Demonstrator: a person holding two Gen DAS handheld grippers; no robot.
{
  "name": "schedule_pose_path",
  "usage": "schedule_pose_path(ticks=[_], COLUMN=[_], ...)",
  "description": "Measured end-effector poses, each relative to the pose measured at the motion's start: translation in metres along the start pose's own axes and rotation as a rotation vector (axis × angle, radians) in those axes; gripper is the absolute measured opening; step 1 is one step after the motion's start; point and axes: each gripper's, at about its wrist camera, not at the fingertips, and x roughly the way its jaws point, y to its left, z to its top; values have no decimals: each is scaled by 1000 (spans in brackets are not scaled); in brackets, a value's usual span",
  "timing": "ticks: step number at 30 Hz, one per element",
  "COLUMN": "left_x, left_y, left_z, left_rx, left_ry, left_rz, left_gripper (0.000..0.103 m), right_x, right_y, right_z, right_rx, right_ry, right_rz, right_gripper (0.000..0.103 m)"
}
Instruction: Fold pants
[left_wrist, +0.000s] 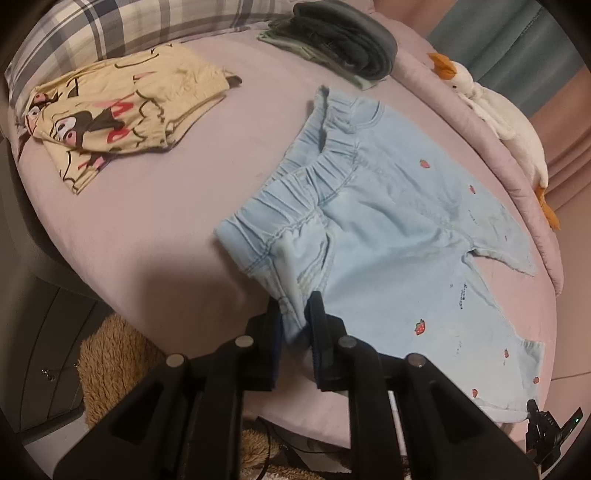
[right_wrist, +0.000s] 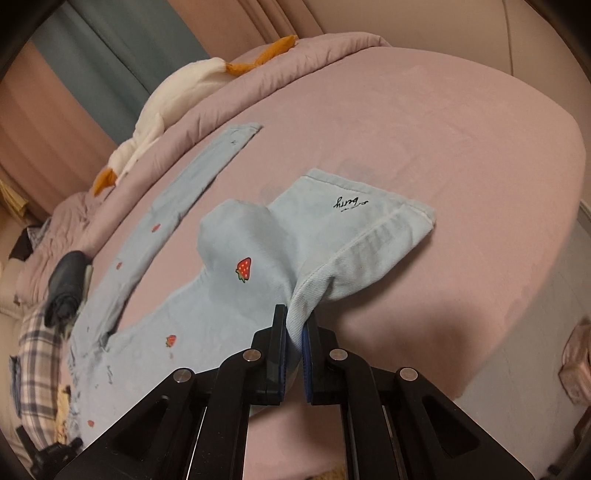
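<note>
While the pale blue pants (left_wrist: 399, 236) lie spread on the pink bed (left_wrist: 155, 206), my left claw (left_wrist: 295, 317) pinches their waistband corner and my right claw (right_wrist: 294, 325) clamps a lifted leg cuff

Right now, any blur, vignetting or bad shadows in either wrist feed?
Left wrist view: dark fisheye corners, bed edge bowed, soft shadow beside the left tongs, pants sharp. Right wrist view: same vignette, right tongs slightly soft, strawberry print crisp; no glare.
</note>
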Motion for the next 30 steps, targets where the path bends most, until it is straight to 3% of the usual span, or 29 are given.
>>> schedule_pose_path(ticks=[2,4,5,6,8,11,13,18,20,25,30], left_x=[2,-2,-8,-14,-28,-50,-60,-60,-52,-22,17], left_y=[-6,-19,-26,-27,-33,-33,-44,-83,-103,-135,-152], left_z=[2,7,10,10,16,25,35,63,75,104,132], left_rx=[24,63,88,110,135,143,149,149,153,131,65], left_ry=[5,-11,-30,-48,-106,-155,-187,-195,-194,-153,-77], left_rz=[38,70,87,111,125,95,37,-73,-69,-94,-79], left_gripper=[22,24,33,40,67,71,76,77,77,77,75], right_x=[3,8,8,6,-4,-20,-27,-23,-15,19,70], right_y=[0,1,3,6,8,11,18,52,78,135,186], right_z=[1,6,7,11,16,25,38,63,75,95,119], right_rx=[-10,-10,-12,-29,-56,-71,-84,-102,-133,-232,-252], right_ry=[11,33,30,4,-58,-111,-148,-158,-154,-145,-55], right_rz=[-34,-82,-109,-165,-239,-273,-252,-113,-40,-1,56], right_gripper=[7,17,32,54,71,71,71,73,74,74,75])
